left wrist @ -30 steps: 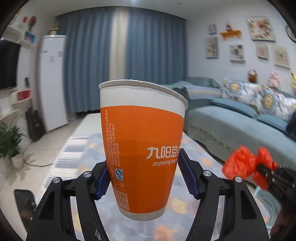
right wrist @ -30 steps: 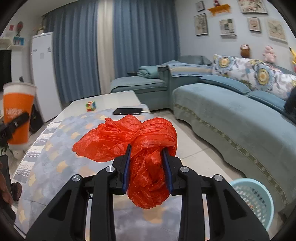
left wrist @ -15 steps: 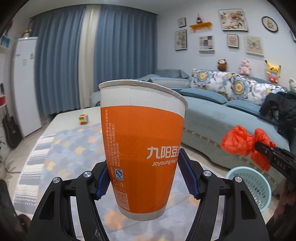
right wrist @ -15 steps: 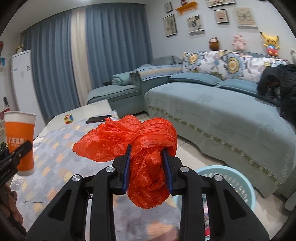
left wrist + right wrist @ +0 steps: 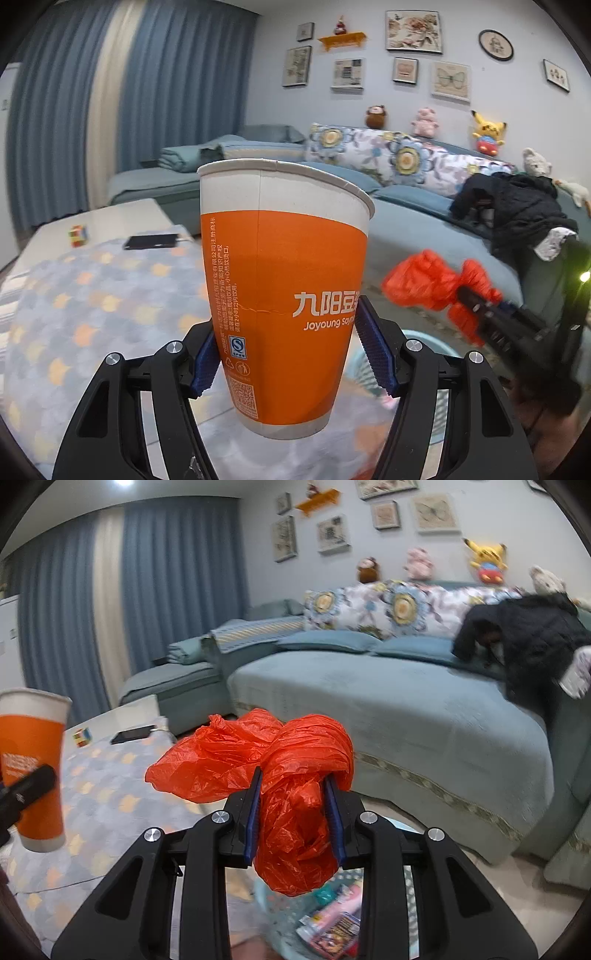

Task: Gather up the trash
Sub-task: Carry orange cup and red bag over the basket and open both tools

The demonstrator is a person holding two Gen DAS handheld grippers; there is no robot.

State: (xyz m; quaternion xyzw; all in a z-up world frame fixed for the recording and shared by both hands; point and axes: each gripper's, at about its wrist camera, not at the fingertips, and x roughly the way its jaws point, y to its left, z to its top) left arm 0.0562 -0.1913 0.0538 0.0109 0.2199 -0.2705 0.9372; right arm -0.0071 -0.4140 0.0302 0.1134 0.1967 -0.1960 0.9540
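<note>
My left gripper (image 5: 291, 347) is shut on an upright orange and white paper cup (image 5: 284, 288), its blue pads pressing both sides low down. The same cup (image 5: 31, 768) shows at the left edge of the right wrist view. My right gripper (image 5: 293, 808) is shut on a crumpled red plastic bag (image 5: 280, 775), which bulges out above and below the pads. The red bag (image 5: 428, 284) hangs to the right of the cup in the left wrist view. A light blue basket (image 5: 284, 919) with wrappers inside lies just beneath the bag; the basket's rim (image 5: 424, 343) peeks out behind the cup.
A low table with a patterned blue and orange cloth (image 5: 92, 295) stretches to the left, bearing a black phone (image 5: 153, 242) and a puzzle cube (image 5: 77, 236). A teal sofa (image 5: 424, 716) with a black jacket (image 5: 528, 638) fills the right side.
Both views have swung right, from the table toward the sofa. The basket has come into view below the red bag. Both grips are unchanged.
</note>
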